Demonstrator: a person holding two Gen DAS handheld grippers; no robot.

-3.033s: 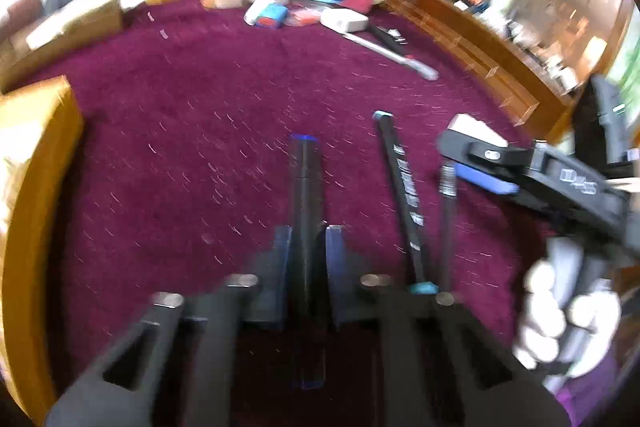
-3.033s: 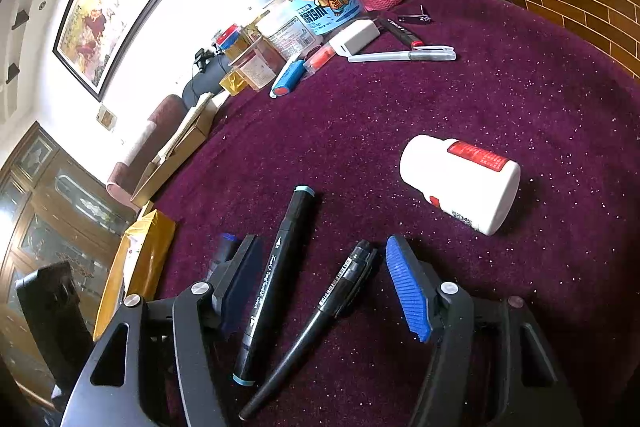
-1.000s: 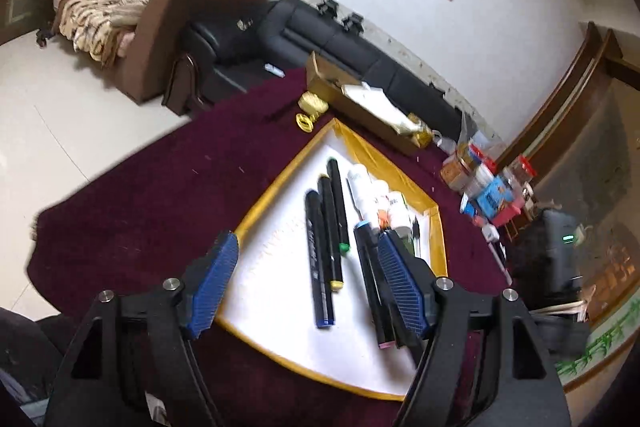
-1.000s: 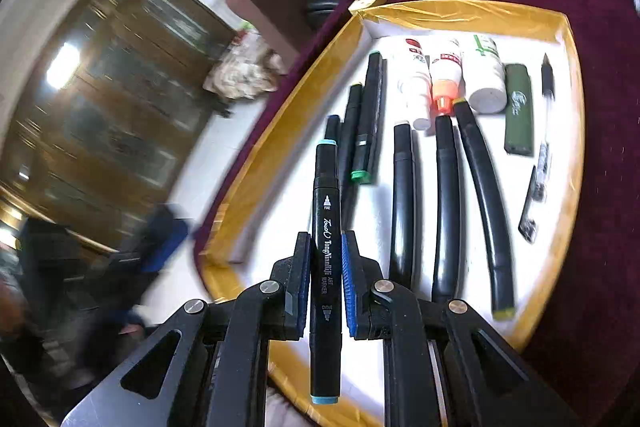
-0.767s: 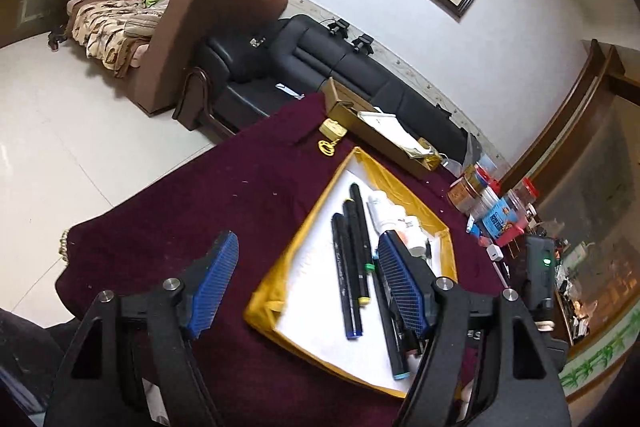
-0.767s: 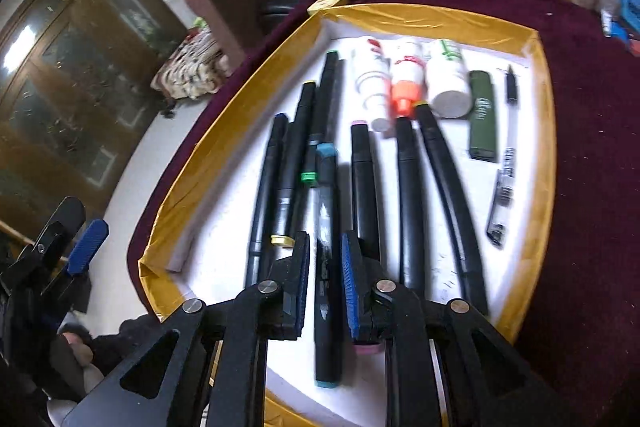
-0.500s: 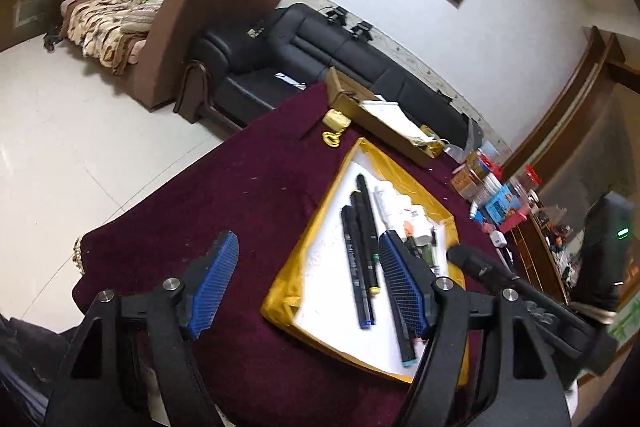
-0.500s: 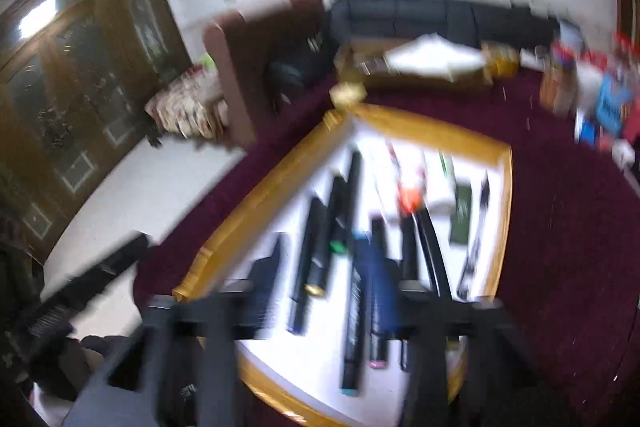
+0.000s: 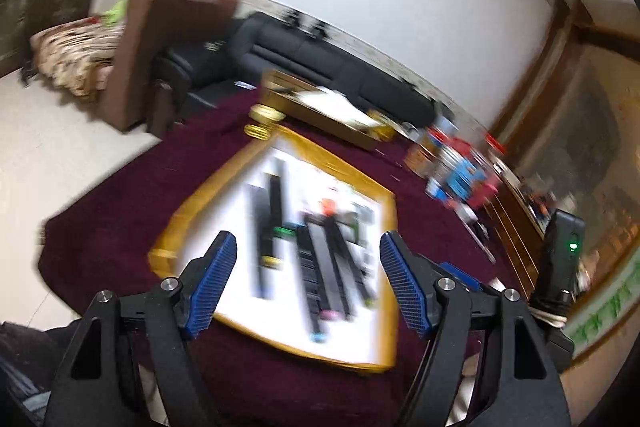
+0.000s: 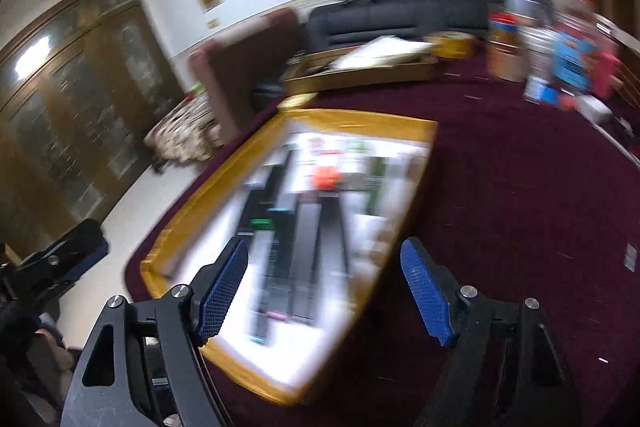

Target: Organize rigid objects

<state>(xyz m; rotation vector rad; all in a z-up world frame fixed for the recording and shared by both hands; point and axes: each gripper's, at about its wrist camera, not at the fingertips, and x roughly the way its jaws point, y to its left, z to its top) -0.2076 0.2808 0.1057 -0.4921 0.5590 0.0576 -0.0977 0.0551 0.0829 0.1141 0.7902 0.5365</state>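
A gold-rimmed tray (image 9: 188, 211) (image 10: 360, 117) with a white floor lies on the maroon cloth. Several black markers (image 9: 320, 259) (image 10: 304, 239) lie side by side in it, blurred, with an orange-capped bottle (image 9: 328, 205) (image 10: 326, 177) beyond them. My left gripper (image 9: 308, 243) hovers open above the tray's near end, with nothing between its blue pads. My right gripper (image 10: 324, 247) hangs over the tray's near right part. Its jaws are opening and hold nothing. Part of the right gripper's black body (image 9: 564, 259) shows at the right of the left wrist view.
A shallow cardboard box (image 10: 360, 67) lies past the tray. Jars and small packets (image 10: 560, 59) crowd the table's far right. The table edge drops to a pale floor (image 9: 60, 147) on the left, with an armchair (image 9: 160, 39) and a black sofa (image 10: 400, 19) behind.
The right gripper let go of the teal-capped marker, which now lies in the tray, and drew back and up with its jaws wide. The left gripper stayed open and shifted over the tray.
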